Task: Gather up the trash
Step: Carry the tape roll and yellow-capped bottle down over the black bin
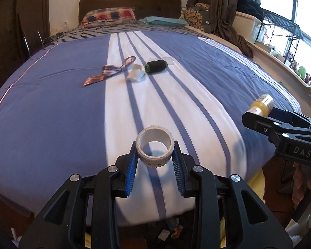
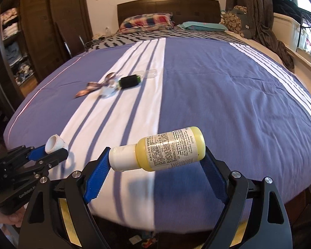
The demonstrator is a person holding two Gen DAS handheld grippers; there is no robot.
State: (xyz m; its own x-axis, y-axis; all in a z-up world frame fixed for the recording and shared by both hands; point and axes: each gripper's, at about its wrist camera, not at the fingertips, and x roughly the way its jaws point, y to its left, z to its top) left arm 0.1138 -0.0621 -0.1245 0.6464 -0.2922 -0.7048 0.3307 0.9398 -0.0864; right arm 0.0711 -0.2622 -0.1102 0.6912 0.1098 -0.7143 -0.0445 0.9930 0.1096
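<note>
While gripping tape roll (image 1: 154, 149) and yellow bottle (image 2: 172, 148): ribbon (image 1: 112, 70), black spool (image 1: 156, 66), 1 white wad (image 1: 135, 76) left on bedspread (image 1: 51, 103), unobstructed.

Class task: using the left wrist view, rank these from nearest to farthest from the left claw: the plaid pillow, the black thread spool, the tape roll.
1. tape roll: held between the left claw pads, near the bed's foot.
2. black thread spool: mid-bed, on the white stripe.
3. plaid pillow: at the headboard, far left.
</note>
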